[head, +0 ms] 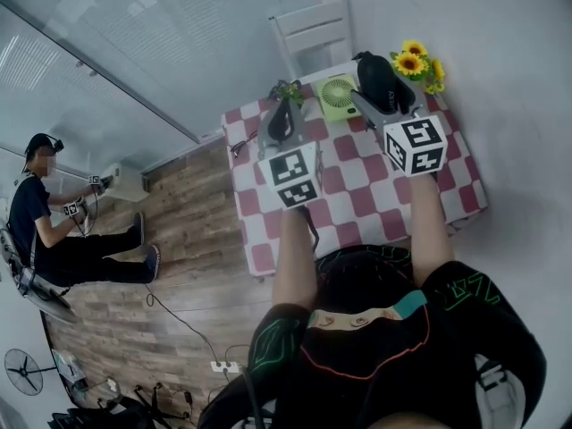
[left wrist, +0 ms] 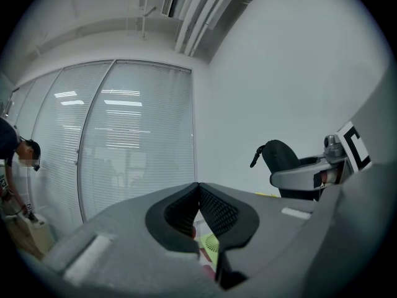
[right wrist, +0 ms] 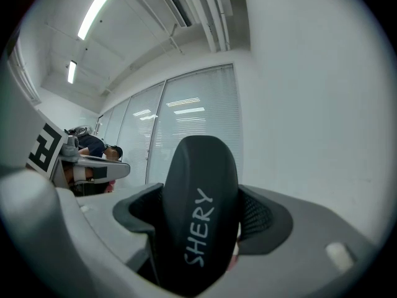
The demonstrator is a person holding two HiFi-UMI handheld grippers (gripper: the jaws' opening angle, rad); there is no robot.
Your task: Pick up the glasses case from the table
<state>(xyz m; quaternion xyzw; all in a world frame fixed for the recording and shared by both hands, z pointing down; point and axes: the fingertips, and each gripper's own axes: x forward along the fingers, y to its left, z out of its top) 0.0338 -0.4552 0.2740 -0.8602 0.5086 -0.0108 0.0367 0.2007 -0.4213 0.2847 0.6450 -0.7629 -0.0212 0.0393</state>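
Right gripper (right wrist: 203,221) clamps glasses case (right wrist: 198,179), SHERY lettering (right wrist: 200,228), overhead apparently plain

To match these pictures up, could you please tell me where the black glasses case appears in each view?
Head view: upper right, the glasses case held in the right gripper.
Left gripper view: right of centre, in the right gripper.
Right gripper view: centre, between the jaws.
Shared landmark: the blinded glass wall.

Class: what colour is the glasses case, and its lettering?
The glasses case is black with white lettering, clearest in the right gripper view.
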